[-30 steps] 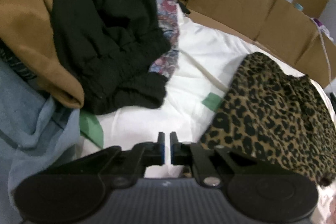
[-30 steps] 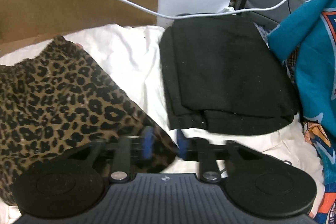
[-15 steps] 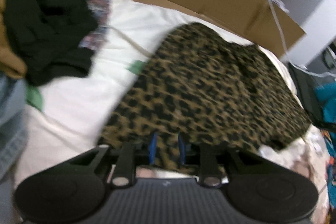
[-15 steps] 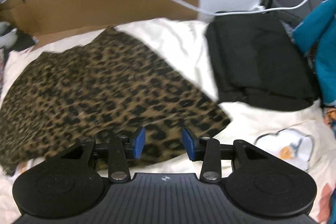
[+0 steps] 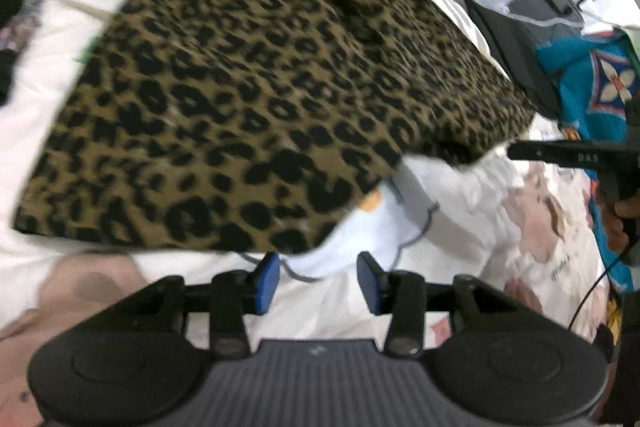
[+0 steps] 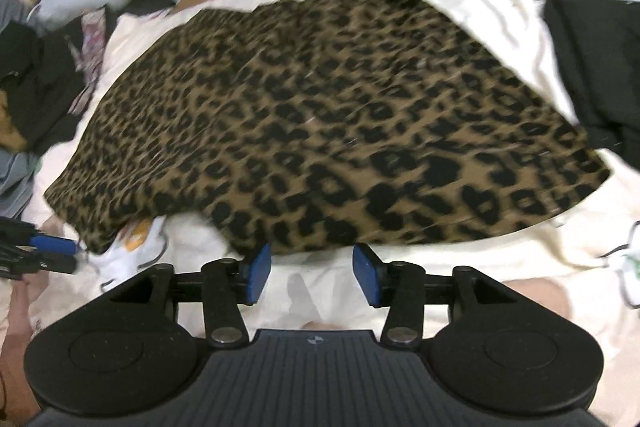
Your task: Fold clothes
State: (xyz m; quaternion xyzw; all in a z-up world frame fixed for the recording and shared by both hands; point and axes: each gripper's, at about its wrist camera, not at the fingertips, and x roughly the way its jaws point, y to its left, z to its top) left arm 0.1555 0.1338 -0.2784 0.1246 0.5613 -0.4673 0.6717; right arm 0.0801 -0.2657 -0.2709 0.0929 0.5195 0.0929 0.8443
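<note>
Leopard-print garment (image 5: 260,99) lying flat on bedsheet (image 5: 460,239), long axis left-right

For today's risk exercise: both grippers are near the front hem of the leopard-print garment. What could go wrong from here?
1. The left gripper and right gripper, jaws opening and empty, might pinch the white printed sheet along with the leopard-print garment.
2. The uneven hem could produce a crooked fold.

Evenly lit, motion-blurred (fisheye-bent edges) throughout.
</note>
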